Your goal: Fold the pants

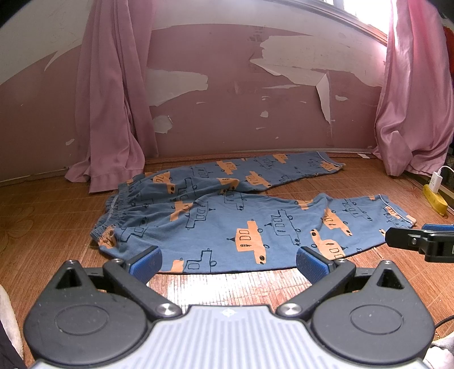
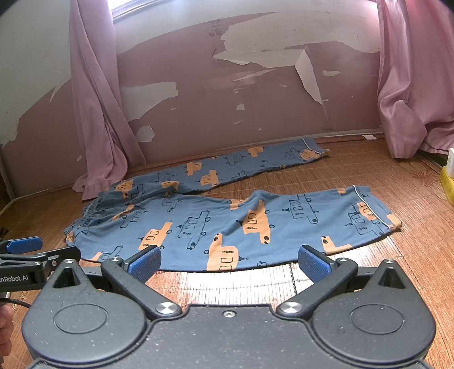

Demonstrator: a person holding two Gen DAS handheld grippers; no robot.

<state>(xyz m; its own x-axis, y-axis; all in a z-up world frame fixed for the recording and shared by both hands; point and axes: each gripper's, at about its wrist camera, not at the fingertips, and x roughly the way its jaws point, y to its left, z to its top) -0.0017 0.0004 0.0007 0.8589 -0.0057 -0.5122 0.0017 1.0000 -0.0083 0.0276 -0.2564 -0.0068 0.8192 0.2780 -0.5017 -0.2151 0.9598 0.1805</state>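
Blue cotton pants with orange-vehicle print (image 1: pixel 232 221) spread flat on woven bamboo mat (image 1: pixel 227 286), waistband left, legs splayed toward right edge, ready for leg-over-leg fold. Left gripper (image 1: pixel 228 259) low at near hem, fingers spread, empty. Right gripper (image 2: pixel 229 259) alongside, level, likewise released, nothing grasped.

Daylight is entering through the window (image 1: pixel 366 11), overexposing it. Glare is reflecting off the mat (image 2: pixel 241 281) near both lenses. Fisheye distortion is bending the wall (image 1: pixel 227 93); corners are vignetting.
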